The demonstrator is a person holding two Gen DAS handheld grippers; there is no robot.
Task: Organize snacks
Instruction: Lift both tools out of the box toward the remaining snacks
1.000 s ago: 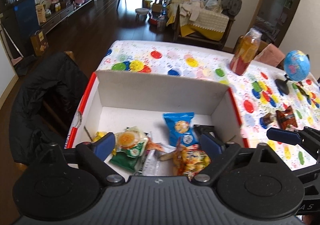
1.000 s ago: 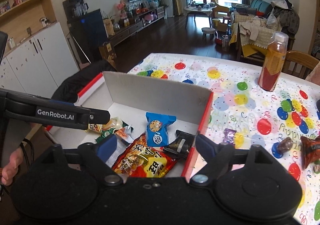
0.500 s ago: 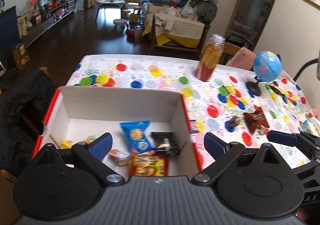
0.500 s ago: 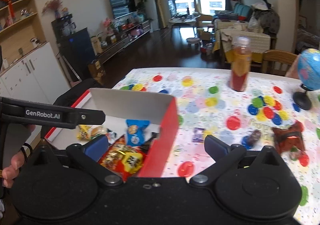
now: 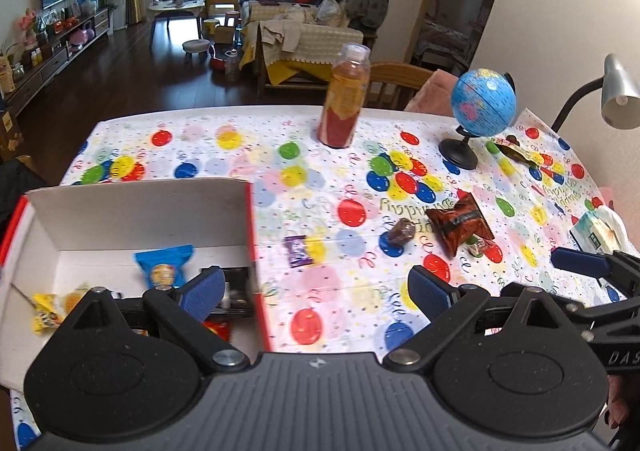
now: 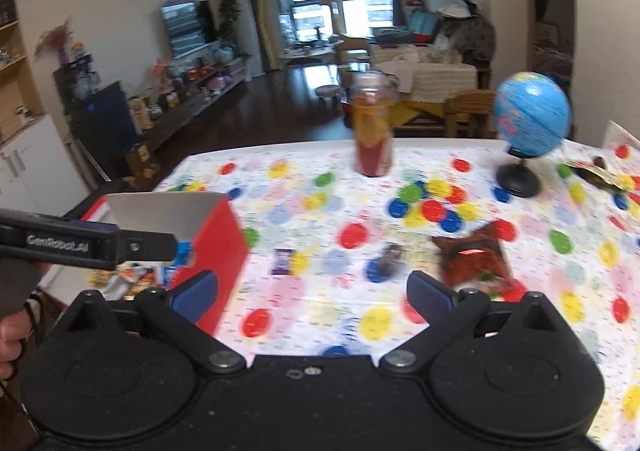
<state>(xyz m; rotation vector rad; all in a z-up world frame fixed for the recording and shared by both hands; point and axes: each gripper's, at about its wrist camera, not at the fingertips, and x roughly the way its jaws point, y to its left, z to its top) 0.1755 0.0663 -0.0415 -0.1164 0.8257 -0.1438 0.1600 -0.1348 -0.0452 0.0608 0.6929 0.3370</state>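
You're between picks: both the left gripper point(image 5: 318, 291) and right gripper point(image 6: 312, 293) gape wide and empty, the box point(image 5: 140, 207) sits lower left, so next drop over the purple candy point(image 5: 298, 251) mid-frame.

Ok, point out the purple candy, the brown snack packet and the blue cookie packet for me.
purple candy point(image 5: 298, 251), left wrist view, middle of the wrapper.
brown snack packet point(image 5: 460, 225), left wrist view, centre of its printed face.
blue cookie packet point(image 5: 162, 267), left wrist view, front face, inside the box.
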